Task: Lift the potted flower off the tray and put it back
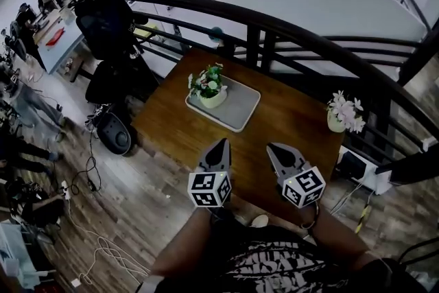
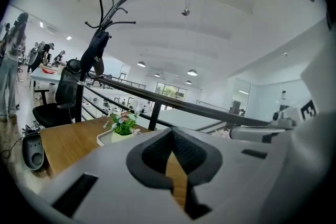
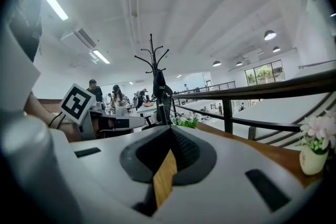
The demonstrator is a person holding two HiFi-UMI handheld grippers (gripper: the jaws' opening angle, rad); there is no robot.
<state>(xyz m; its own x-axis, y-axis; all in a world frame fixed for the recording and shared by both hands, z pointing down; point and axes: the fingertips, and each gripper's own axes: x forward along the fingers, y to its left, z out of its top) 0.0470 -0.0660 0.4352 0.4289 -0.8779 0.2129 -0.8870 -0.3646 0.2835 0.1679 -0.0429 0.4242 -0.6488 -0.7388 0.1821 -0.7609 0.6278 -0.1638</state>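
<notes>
The potted flower (image 1: pixel 208 87), a pale pot with green leaves and pink-white blooms, stands upright on the left end of the grey tray (image 1: pixel 236 108) on the wooden table (image 1: pixel 288 123). My left gripper (image 1: pixel 221 142) hovers over the table's near part, short of the tray, shut with nothing in it. My right gripper (image 1: pixel 271 146) is beside it, also shut and empty. In the left gripper view the potted flower (image 2: pixel 122 124) sits on the tray (image 2: pixel 104 138) ahead and to the left of the closed jaws. The right gripper view shows only its leaves (image 3: pixel 185 122) past the jaw tips.
A second flower pot (image 1: pixel 345 113) with pale blooms stands at the table's right edge, seen also as a pot (image 3: pixel 314 152) in the right gripper view. A dark railing (image 1: pixel 274 27) curves behind the table. A coat stand (image 1: pixel 103 10) and office chair are at left.
</notes>
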